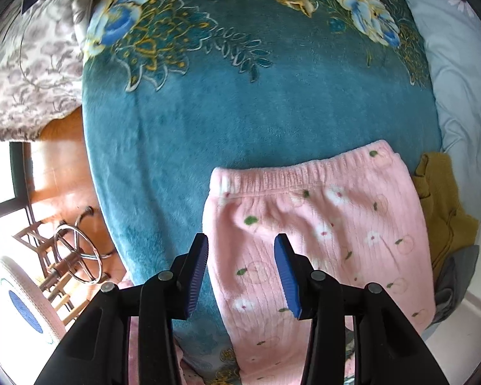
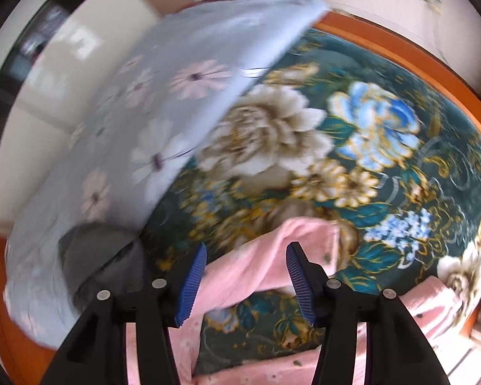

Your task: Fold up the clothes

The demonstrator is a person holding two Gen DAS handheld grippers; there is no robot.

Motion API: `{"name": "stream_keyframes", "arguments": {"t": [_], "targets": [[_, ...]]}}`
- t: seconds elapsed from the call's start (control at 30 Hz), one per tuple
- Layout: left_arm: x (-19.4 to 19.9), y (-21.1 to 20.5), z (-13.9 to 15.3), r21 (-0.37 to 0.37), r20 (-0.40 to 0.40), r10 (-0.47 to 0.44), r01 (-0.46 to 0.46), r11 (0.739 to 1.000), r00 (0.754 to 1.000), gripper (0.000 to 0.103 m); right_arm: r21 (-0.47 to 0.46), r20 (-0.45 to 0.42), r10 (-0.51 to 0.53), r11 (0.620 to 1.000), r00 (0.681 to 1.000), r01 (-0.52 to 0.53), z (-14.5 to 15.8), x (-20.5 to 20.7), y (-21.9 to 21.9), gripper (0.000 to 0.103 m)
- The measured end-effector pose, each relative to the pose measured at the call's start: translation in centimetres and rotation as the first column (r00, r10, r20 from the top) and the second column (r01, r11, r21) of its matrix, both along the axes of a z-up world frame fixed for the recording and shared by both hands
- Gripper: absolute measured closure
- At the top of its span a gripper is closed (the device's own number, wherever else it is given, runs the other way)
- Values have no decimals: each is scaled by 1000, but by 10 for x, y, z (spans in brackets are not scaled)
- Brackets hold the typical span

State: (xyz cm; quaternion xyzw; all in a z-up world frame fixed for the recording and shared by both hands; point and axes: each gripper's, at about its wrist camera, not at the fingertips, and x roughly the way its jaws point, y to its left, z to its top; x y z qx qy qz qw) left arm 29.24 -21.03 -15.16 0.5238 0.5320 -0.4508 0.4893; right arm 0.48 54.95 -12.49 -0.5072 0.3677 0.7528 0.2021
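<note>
Soft pink trousers (image 1: 320, 234) with little flowers and a ribbed stretchy waistband lie flat on a fuzzy teal blanket (image 1: 240, 112) with big blue and cream flowers. The left claw (image 1: 240, 276) hangs above the trousers' edge, its ridged blue pads partly apart, holding nothing. The right claw (image 2: 247, 280) is also parted and holding nothing, above a folded pink trouser leg (image 2: 266, 256). A smooth pale blue quilt (image 2: 144, 128) with daisies lies beside the blanket.
</note>
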Motion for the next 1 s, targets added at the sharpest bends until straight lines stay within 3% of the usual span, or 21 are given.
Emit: {"name": "stream_keyframes", "arguments": {"t": [0.1, 0.2, 0.27, 0.33, 0.5, 0.6, 0.7, 0.8, 0.9, 1.0], "targets": [[6, 8, 16, -29, -30, -36, 35, 999, 999, 60, -43, -39, 124, 991, 991, -126, 3, -6, -41, 47], [14, 20, 39, -81, -46, -96, 92, 992, 994, 59, -96, -73, 296, 948, 952, -302, -3, -15, -105, 46], [23, 32, 53, -107, -40, -141, 136, 985, 989, 59, -131, -86, 420, 894, 903, -428, -15, -19, -157, 45], [31, 42, 62, -123, -34, -176, 171, 978, 984, 58, -160, -74, 548, 818, 833, -552, -30, -18, -218, 45], [53, 48, 61, -116, -61, -213, 205, 972, 975, 55, -212, -21, 737, 657, 676, -723, -58, 3, -335, 45], [63, 36, 35, -68, -97, -160, 154, 986, 982, 55, -222, 4, 795, 592, 606, -775, -62, 19, -389, 45], [60, 15, 1, 6, -125, -157, 159, 987, 980, 55, -200, 48, 831, 551, 554, -810, -62, 24, -432, 45], [52, -15, -32, 66, -141, -187, 198, 978, 972, 55, -168, 91, 836, 549, 541, -819, -61, 19, -467, 45], [43, -46, -65, 118, -139, -225, 242, 963, 964, 55, -162, 128, 824, 566, 552, -808, -66, 3, -511, 42], [36, -59, -94, 173, -154, -290, 315, 933, 945, 55, -165, 170, 837, 545, 520, -822, -83, -16, -570, 42]]}}
